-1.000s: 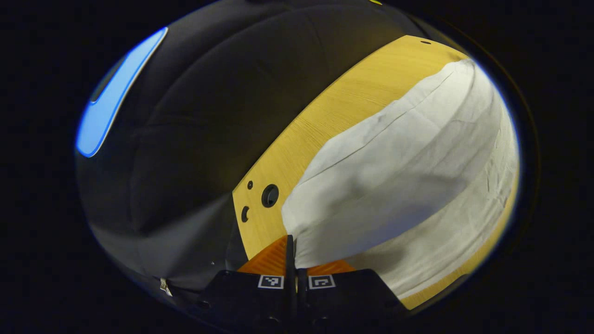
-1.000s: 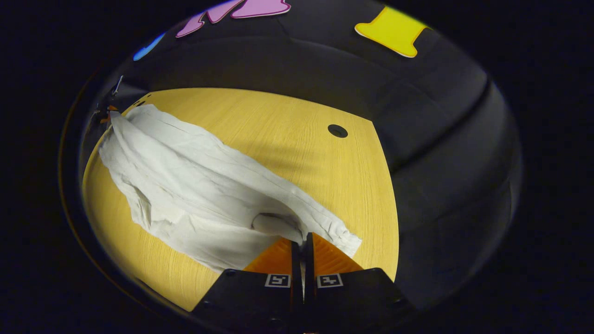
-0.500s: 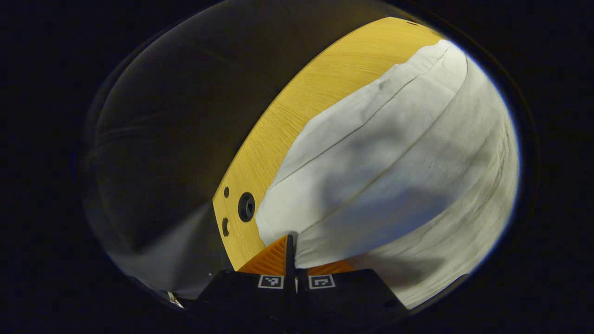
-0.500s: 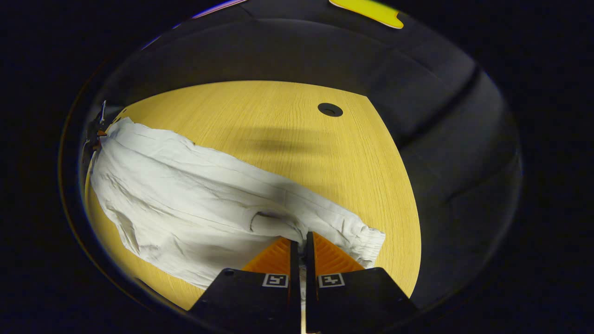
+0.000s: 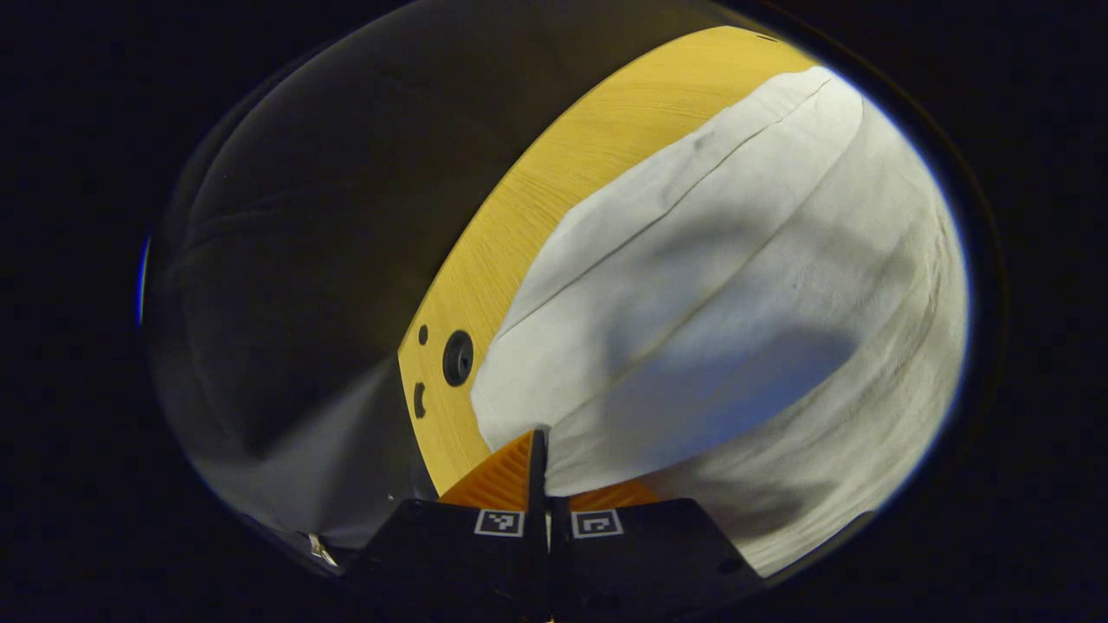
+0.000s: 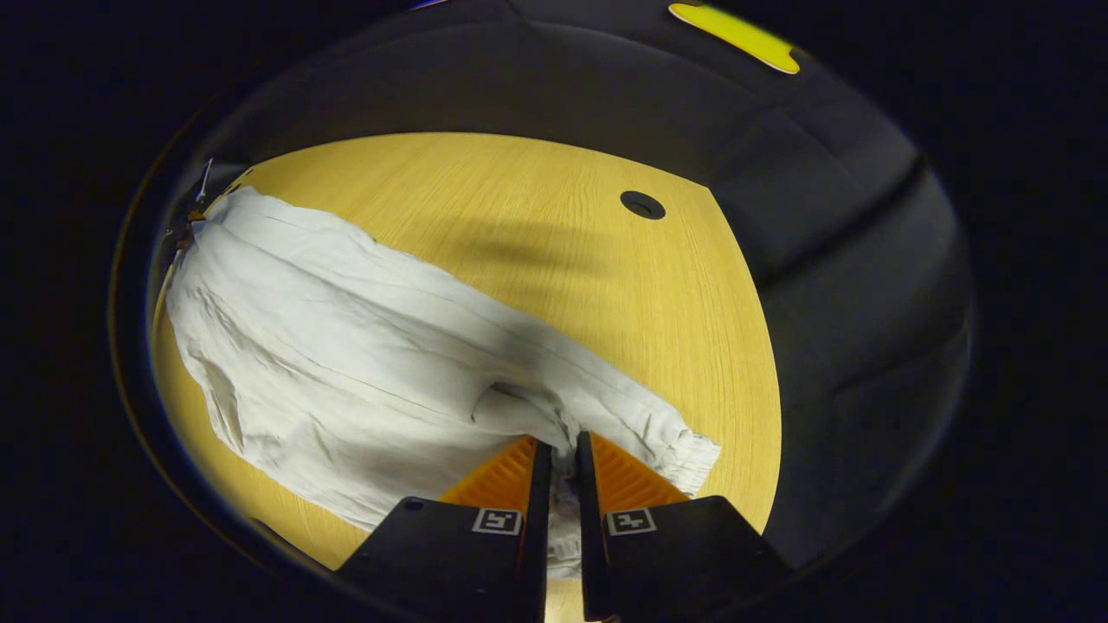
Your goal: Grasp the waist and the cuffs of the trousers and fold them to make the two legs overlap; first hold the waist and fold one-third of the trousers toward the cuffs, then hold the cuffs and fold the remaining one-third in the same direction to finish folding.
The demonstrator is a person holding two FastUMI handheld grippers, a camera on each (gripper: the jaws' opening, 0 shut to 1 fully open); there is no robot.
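Trousers (image 6: 363, 363) pinched at both ends on the table (image 6: 554, 216).
My left gripper (image 5: 538, 450) grips cloth tightly; my right gripper (image 6: 558, 454), slightly parted, has cloth between; trousers stretch toward 10 o'clock.

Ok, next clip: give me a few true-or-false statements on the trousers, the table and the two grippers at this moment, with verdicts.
1. The trousers are white. True.
2. The trousers hang in the air, clear of the table. False: they lie spread across the wooden table top.
3. The right gripper has cloth between its two fingers at the gathered end of the trousers. True.
4. The left gripper stands wide open. False: its fingers are closed together at an edge of the cloth.
5. The table top has a round dark hole in it. True.
6. A second garment lies beside the trousers. False: the trousers are the one garment on the table.
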